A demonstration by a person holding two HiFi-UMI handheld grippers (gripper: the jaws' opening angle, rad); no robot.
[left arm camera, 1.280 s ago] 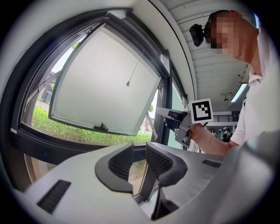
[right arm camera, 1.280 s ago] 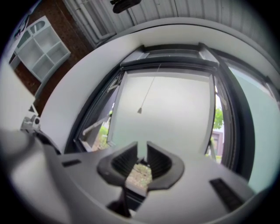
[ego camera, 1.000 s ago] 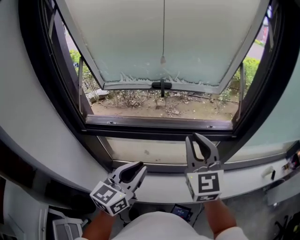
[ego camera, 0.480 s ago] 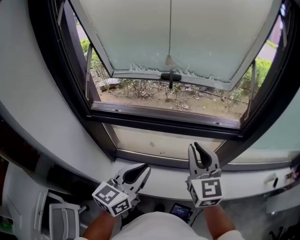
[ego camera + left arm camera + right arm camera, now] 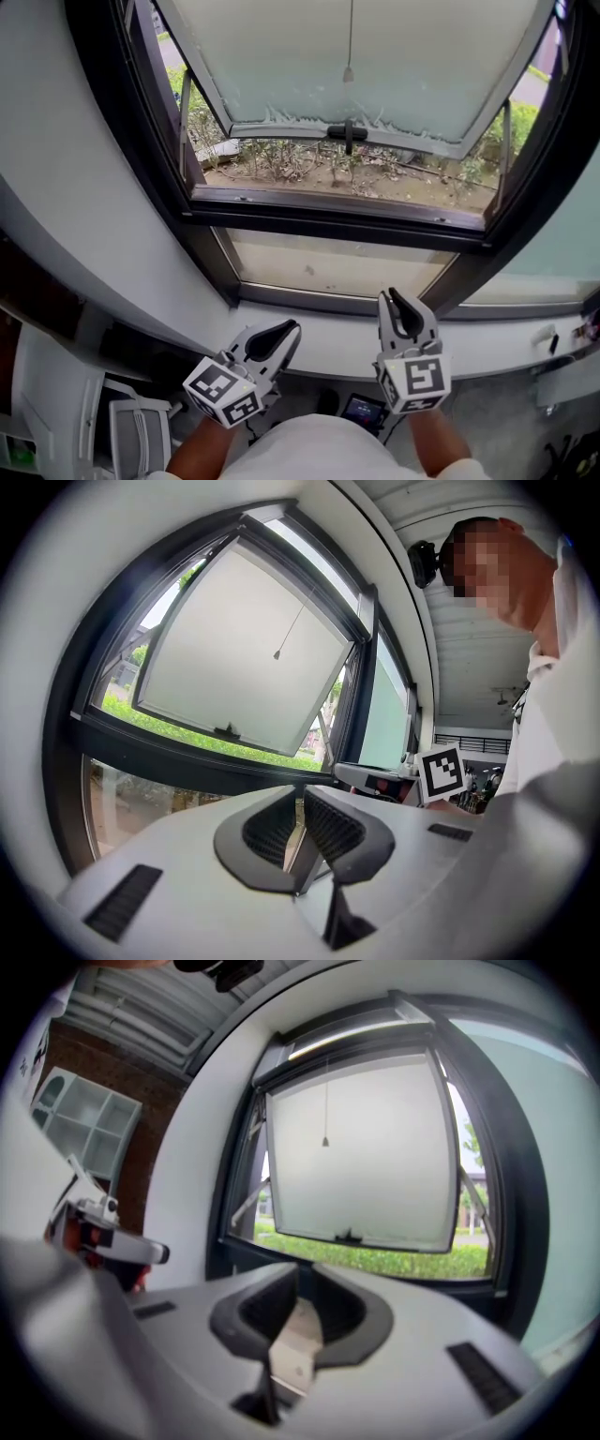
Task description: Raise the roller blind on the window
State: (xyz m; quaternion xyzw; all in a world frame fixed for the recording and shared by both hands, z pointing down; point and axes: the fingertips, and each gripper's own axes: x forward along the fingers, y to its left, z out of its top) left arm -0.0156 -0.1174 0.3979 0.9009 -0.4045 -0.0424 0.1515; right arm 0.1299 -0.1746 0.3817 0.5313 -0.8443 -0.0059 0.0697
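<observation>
Sinking below the window [image 5: 328,211], left gripper [image 5: 281,330] and right gripper [image 5: 398,302] have just narrowed to slits, empty, far from the cord [image 5: 348,73], so the job looks done.

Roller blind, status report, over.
Both low by the sill: left gripper, right gripper; jaws just been closing, nearly together, nothing between them. The pull cord hangs untouched at the window. Nothing seen in the way.

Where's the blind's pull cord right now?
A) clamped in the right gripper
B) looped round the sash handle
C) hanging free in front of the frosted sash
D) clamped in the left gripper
C: the pull cord hangs free before the frosted sash, while the left gripper and right gripper, jaws just closing with nothing between them, sit low by the sill.
</observation>
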